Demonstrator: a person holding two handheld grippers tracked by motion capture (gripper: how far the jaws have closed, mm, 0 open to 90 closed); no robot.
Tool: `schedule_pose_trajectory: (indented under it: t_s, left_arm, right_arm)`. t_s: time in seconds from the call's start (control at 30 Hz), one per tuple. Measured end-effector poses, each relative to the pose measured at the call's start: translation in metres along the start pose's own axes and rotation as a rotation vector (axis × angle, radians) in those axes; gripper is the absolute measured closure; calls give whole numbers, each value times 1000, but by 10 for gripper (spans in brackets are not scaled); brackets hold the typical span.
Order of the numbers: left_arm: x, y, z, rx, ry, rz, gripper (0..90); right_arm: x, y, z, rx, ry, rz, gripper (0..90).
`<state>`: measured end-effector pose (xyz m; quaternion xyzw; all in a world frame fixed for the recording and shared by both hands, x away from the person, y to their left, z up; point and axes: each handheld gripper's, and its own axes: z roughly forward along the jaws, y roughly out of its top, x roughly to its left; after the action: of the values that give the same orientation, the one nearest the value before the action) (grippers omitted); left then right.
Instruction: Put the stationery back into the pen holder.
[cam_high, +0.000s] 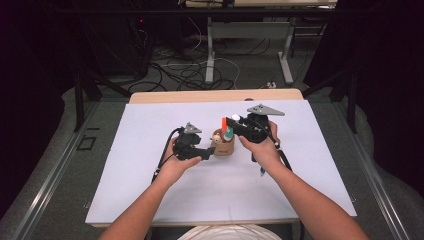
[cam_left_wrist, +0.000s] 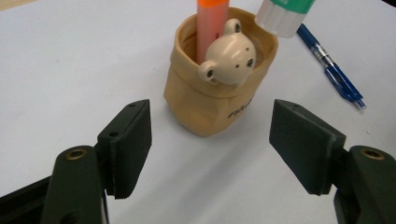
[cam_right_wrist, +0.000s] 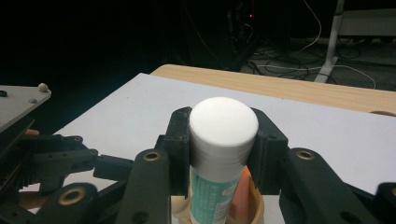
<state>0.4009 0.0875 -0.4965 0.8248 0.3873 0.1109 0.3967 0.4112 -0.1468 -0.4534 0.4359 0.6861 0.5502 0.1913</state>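
High view: the tan cup (cam_high: 223, 144) sits mid-mat, and everything's crowded round it. The left gripper (cam_high: 209, 150) is just beside the cup's left side, and the right gripper (cam_high: 231, 123) hangs over its top with a glue stick (cam_high: 228, 131) pointing down at the opening. An orange marker (cam_high: 223, 123) pokes up out of the cup.

Left gripper view: jaws spread wide with nothing between them, the cup (cam_left_wrist: 219, 88) standing a bit ahead of them, not touched. Inside it are the marker (cam_left_wrist: 211, 28) and a little bear-head thing (cam_left_wrist: 229, 59). The glue stick's white cap (cam_left_wrist: 280, 18) hovers at the cup's rim. A blue pen (cam_left_wrist: 332, 67) lies on the mat off to the cup's right.

Right gripper view: jaws clamped on the glue stick (cam_right_wrist: 219, 154), cap toward the camera, lower end over the cup (cam_right_wrist: 254, 210).

I'd say marker and bear are done, the glue is about to drop in, and the pen is probably left.
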Motion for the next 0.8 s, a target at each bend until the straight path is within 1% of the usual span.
schedule_pose_trajectory:
  t_s: [0.03,0.1,0.17,0.23,0.3,0.37,0.47,0.57,0.63,0.67,0.73,0.77,0.8]
  left_arm:
    - [2,0,0,-1,7,7,299]
    - [4,-1,0,-3,15,6,261]
    - [5,-2,1,-7,11,1,221]
    - [6,-3,1,-2,20,-1,198]
    - [7,-3,1,3,19,-1,165]
    - [7,-4,2,8,19,-2,160]
    - [8,-4,3,11,19,-12,151]
    - [9,-4,4,13,18,-16,118]
    - [8,-5,4,15,12,-28,106]
    - [7,-5,5,11,7,-44,96]
    - [8,-5,5,13,10,-26,89]
    - [8,-5,5,11,10,-27,89]
    - [7,-5,5,8,8,-37,88]
  right_arm:
    - [0,0,1,-3,-3,1,646]
    - [0,0,3,-6,-8,-6,646]
    - [-1,-1,5,2,-15,-10,646]
    - [-1,-3,8,3,-30,-25,646]
    - [-2,-4,10,14,-33,-38,646]
    - [-1,-5,13,8,-39,-35,646]
    - [-2,-6,15,20,-46,-57,646]
    - [-2,-8,18,34,-57,-75,646]
    - [-1,-9,19,34,-62,-86,645]
    - [-1,-9,20,39,-62,-88,646]
    - [-1,-11,22,46,-67,-96,645]
    - [-1,-11,23,53,-65,-99,645]
    - [-1,-12,23,60,-69,-100,645]
